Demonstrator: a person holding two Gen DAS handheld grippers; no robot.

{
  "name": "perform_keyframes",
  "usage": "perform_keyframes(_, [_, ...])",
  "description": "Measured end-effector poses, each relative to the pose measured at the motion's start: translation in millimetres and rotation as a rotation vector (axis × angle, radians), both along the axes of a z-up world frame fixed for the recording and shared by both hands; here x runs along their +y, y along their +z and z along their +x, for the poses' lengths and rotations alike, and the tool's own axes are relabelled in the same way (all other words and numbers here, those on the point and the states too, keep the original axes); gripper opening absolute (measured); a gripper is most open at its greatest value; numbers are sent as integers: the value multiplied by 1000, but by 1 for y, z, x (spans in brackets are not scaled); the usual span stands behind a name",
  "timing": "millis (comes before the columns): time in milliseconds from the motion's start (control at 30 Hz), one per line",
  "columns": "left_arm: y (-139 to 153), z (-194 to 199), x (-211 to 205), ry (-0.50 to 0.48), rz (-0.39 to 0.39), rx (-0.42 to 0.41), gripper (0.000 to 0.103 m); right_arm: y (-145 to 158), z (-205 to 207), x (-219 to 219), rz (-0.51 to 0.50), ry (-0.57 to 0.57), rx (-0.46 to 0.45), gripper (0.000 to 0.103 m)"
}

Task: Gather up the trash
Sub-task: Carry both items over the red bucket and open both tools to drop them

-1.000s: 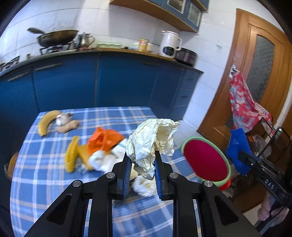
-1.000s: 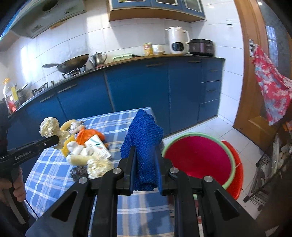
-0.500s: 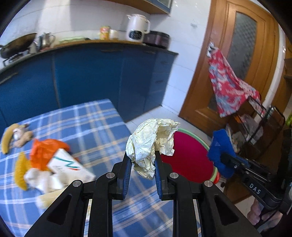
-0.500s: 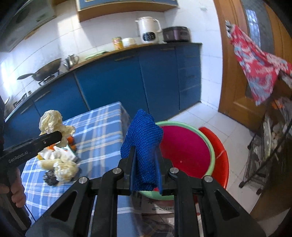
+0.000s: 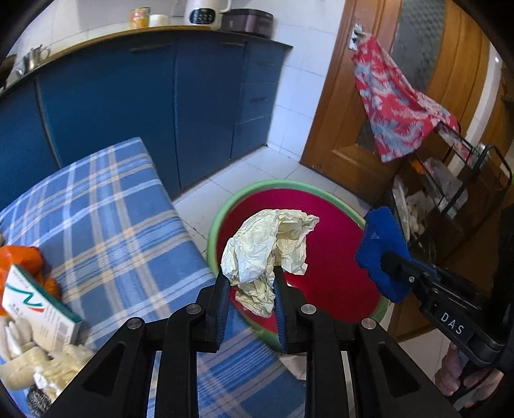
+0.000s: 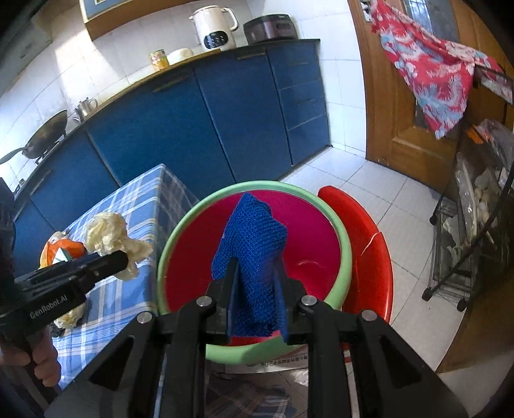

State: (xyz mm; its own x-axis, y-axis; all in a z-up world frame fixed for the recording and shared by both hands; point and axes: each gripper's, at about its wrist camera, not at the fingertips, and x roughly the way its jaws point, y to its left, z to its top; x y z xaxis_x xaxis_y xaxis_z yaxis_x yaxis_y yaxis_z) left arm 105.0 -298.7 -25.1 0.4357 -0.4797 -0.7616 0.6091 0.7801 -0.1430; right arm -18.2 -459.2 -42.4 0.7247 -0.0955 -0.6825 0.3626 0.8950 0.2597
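Both grippers are now hovering over the red basin (image 6: 308, 225), off the desk (image 5: 106, 225): left gripper (image 5: 250, 295) fingers loosening on crumpled paper (image 5: 266, 247), right gripper (image 6: 255, 299) fingers loosening on blue cloth (image 6: 250, 244); drop looks imminent.

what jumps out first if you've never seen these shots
A big red plastic basin with a green rim on the tiled floor beside the blue plaid table. The right gripper holds a blue knitted cloth over it, and the left gripper holds a crumpled cream paper wad; both jaws have just been opening slightly.

Red patterned cloth (image 6: 430, 69) on wooden door (image 6: 396, 128); white kettle (image 6: 214, 28) on counter (image 6: 180, 64).
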Motion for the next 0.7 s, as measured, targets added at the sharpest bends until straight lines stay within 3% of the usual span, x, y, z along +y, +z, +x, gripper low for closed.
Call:
perform_keyframes(167, [-2,-1,-7,-9,21,-16,46,-7,5,-6,16,-9,6,27])
perform_keyframes(233, [-2,-1,-7,-8,23,-19,49,-8,6,-7,22,-10,1,33])
perform_keyframes(400, [2,-4,-3,-1,21,-25,51,-3,4,-6,17,-22,-21,47])
perform_keyframes(700, [15,-11,17,34,-2,-33,53,12,-9,4,14,-23,-57,57])
